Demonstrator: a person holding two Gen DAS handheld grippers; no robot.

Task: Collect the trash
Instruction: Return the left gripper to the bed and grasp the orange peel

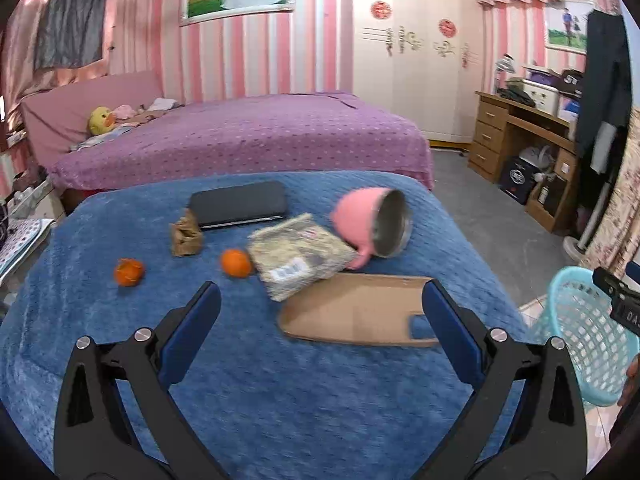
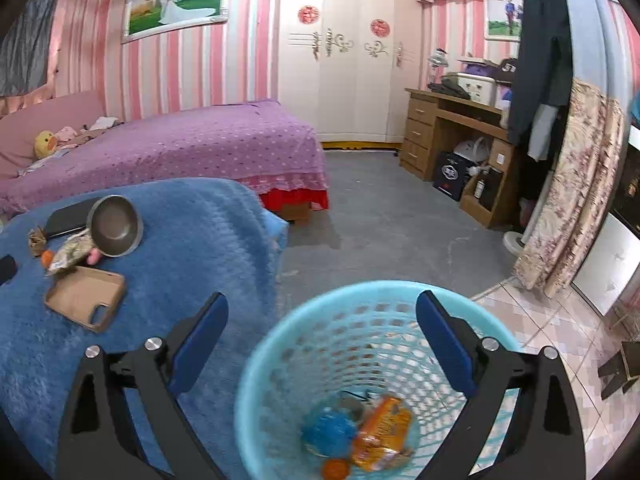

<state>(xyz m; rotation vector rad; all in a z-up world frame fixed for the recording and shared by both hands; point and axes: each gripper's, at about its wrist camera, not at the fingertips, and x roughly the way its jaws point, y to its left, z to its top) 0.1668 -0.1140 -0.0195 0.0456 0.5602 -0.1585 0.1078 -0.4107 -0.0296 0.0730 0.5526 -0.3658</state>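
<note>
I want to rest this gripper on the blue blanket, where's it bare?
Bare: the near stretch of blue blanket in front of the cardboard piece, and the blanket's right side toward the basket. Crowded: the far middle, around the wrapped packet, oranges and pink pot.

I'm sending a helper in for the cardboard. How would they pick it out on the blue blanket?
On the blue fleece blanket, look at the edge nearest the light blue mesh basket. The flat brown cardboard piece lies there, just before the tipped pink mug. It alone has a slot cut into one end.

Both grippers tilt forward and downward — the left gripper [image 1: 320, 300] has its blue-padded fingers [image 1: 192, 332] spread wide, gripping nothing. The right gripper [image 2: 322, 312] is equally wide apart and empty.
</note>
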